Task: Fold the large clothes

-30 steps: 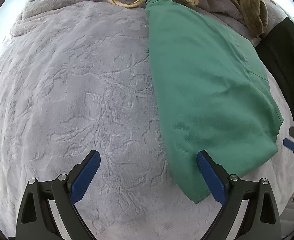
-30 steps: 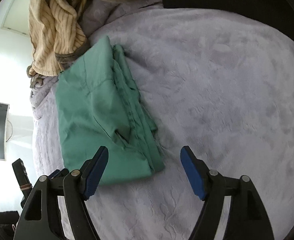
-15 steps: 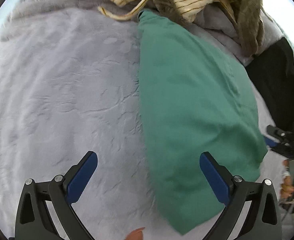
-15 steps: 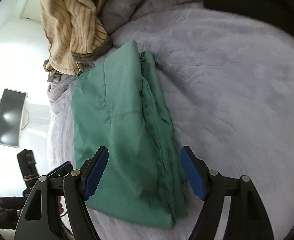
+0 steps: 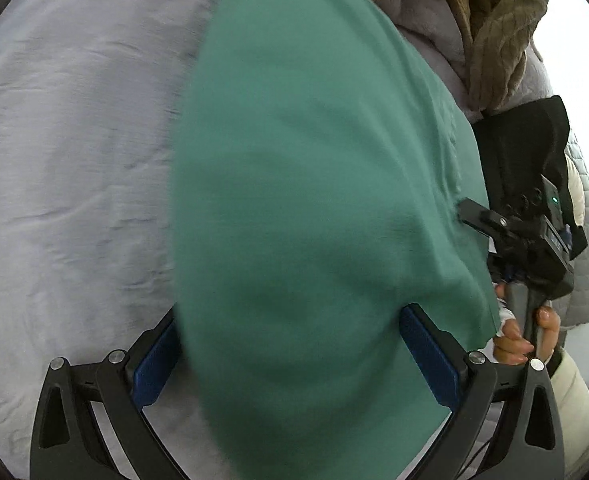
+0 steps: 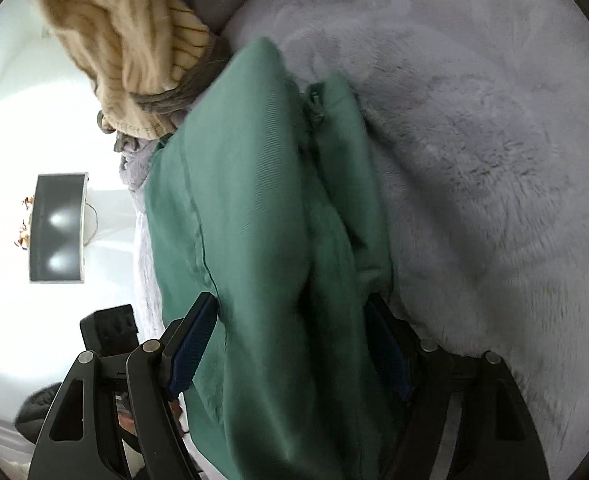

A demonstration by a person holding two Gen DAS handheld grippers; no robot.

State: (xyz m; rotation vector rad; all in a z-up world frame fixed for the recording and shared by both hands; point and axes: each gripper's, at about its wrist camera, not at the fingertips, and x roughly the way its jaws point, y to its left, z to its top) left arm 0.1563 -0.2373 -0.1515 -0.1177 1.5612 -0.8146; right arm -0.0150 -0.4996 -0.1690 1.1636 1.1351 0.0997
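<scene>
Folded green garment [image 5: 314, 200] lying on the grey bed cover [image 5: 74, 160], filling 12 to 6 o'clock. Left gripper [image 5: 290, 364] and right gripper [image 6: 290, 344] both spread wide, straddling the near edge, gripping nothing. Risk: pinching only top layers, so the stack slides apart.

A home bedroom: plush grey bedspread [image 6: 494, 160], heaped clothes [image 6: 134, 32].

No words, labels, brand marks or numbers can be read in either view. The green garment [image 5: 314, 200], the grey blanket [image 6: 474, 160] and the striped cloth [image 6: 126, 32] carry no legible print.
</scene>
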